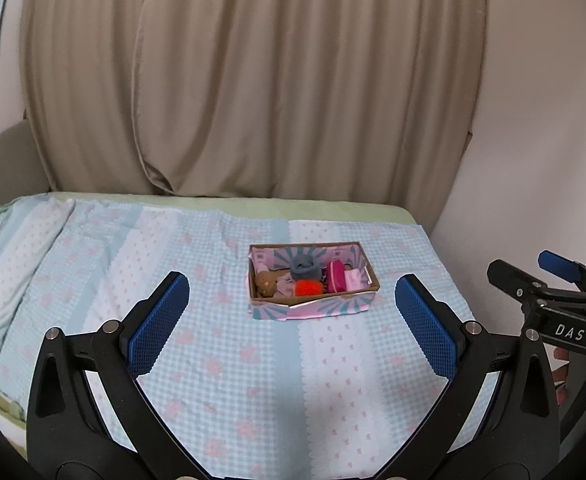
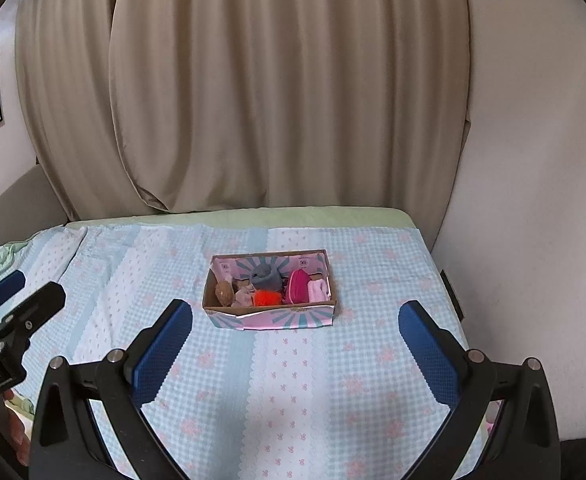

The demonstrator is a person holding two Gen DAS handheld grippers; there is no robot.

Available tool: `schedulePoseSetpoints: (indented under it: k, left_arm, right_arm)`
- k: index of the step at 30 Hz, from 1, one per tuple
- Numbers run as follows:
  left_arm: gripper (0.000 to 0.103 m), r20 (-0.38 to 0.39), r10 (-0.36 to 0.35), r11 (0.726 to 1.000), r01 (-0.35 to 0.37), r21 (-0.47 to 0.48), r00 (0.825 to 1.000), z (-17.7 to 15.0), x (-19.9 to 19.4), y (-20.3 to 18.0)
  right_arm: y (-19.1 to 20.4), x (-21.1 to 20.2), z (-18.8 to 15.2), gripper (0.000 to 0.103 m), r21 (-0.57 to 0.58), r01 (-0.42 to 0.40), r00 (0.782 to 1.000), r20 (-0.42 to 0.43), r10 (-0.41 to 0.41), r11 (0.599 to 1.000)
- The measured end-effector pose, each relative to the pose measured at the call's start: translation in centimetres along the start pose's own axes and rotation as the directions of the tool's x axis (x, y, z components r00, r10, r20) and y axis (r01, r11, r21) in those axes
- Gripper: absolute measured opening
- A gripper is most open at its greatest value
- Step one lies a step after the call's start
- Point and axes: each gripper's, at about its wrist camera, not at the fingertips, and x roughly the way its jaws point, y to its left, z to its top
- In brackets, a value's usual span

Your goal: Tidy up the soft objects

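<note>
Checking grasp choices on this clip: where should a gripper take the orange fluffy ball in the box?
Likely from above, pinching the fluffy crown of the orange ball. It sits low behind the box's front wall, and neighbours crowd its sides, so only the top is free.

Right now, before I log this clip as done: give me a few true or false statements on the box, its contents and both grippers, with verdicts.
1. The cardboard box sits on the checked bedspread. True.
2. The orange fluffy item lies outside the box. False: it is inside.
3. The left gripper holds the grey cloth item. False: its jaws are open and empty.
4. The right gripper is open. True.
5. A pink pouch is in the box. True.
</note>
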Motion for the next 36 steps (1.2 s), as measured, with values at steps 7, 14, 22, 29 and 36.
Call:
schedulePoseSetpoints:
  k: [7,14,22,29,36]
  left_arm:
    - [0.103,0.006,-0.008,1.0,0.008,0.015,1.0,-0.1,-0.2,-0.1]
    - [0.103,0.017,-0.009,0.999,0.009,0.038,1.0,-0.2,-0.3,-0.6]
    - [0.103,0.015,-0.016,0.999,0.016,0.034,1.0,-0.2,-0.1,-0.5]
    - [0.103,0.021,-0.026,0.999,0.025,0.039,0.999,-0.3,-0.1,-0.7]
    - [0.103,0.02,-0.03,0.999,0.029,0.04,0.999,-0.4,0.0,-1.0]
  right_arm:
    - [0.1,-0.6,0.1,0.103,0.005,0.0,1.0,0.013,0.0,1.0]
    - [0.2,-0.9,0.3,0.103,0.002,0.008,1.0,0.025,-0.008,1.0]
    - [0.2,-1.0,0.5,0.103,0.005,0.014,1.0,0.025,-0.014,1.0]
    - [0.2,-1.2,0.5,0.103,0.005,0.026,0.999,0.027,-0.026,1.0]
    - [0.1,-1.2,0.3,0.103,0.007,0.025,0.999,0.024,-0.025,1.0]
